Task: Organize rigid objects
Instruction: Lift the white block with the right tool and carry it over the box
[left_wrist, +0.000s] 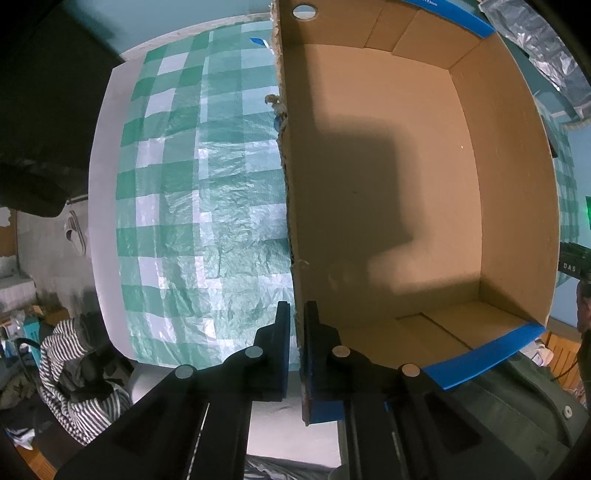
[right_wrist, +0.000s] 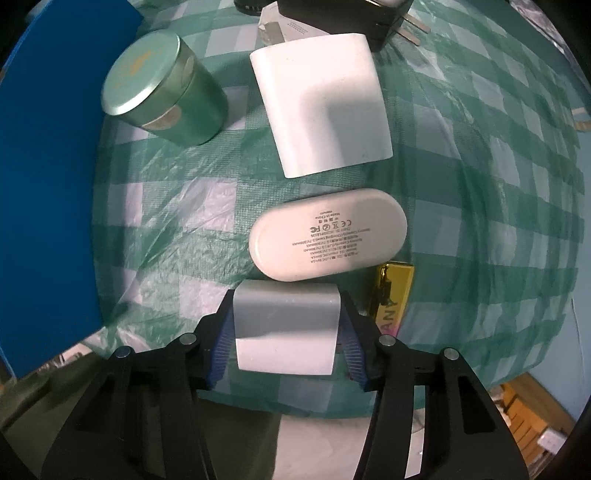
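Left fingers (left_wrist: 295, 314) pinching cardboard box (left_wrist: 406, 184) wall, right fingers (right_wrist: 286, 314) clamping white block (right_wrist: 286, 328)

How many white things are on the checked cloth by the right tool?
3: a small white block gripped in the right tool, an oval case just beyond it, and a bigger charger block farther back. More may be hidden.
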